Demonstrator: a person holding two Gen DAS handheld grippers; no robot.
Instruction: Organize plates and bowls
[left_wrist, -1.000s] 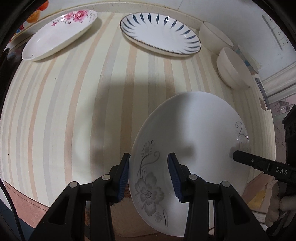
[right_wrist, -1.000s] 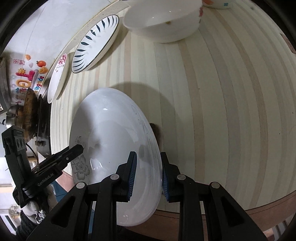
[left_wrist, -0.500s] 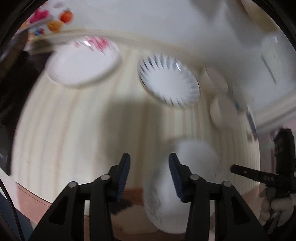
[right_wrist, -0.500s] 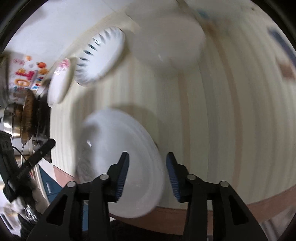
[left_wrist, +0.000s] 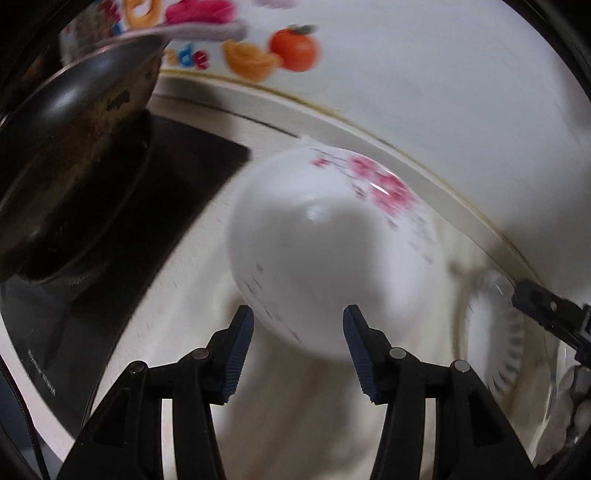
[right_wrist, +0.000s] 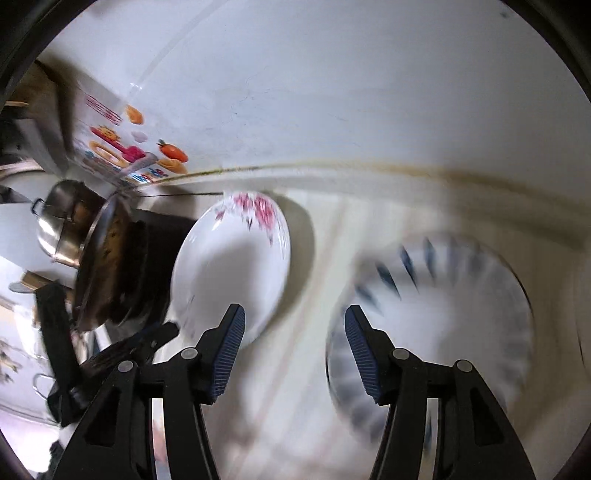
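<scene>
A white plate with pink flowers (left_wrist: 332, 251) lies on the striped counter (left_wrist: 295, 424) by the back wall. My left gripper (left_wrist: 297, 328) hovers over its near rim. Its jaws are opening and the pads touch nothing. To the right lies a white plate with dark blue rim strokes (right_wrist: 443, 314), blurred by motion. My right gripper (right_wrist: 295, 332) hangs over the counter between the two plates (right_wrist: 229, 266). Its jaws are opening too, with nothing held. One finger (left_wrist: 543, 306) of the right gripper shows at the right edge of the left wrist view.
A dark wok (left_wrist: 74, 147) sits on a black cooktop (left_wrist: 155, 206) just left of the pink plate. Behind the wok stands a steel pot (right_wrist: 59, 229). The white wall with fruit stickers (left_wrist: 291, 48) closes the back. A gloved hand (left_wrist: 569, 417) shows at the far right.
Both grippers have let go of the grey-flowered plate, which has dropped out of view. They have swung across the counter to the pink and blue plates, jaws wider.
</scene>
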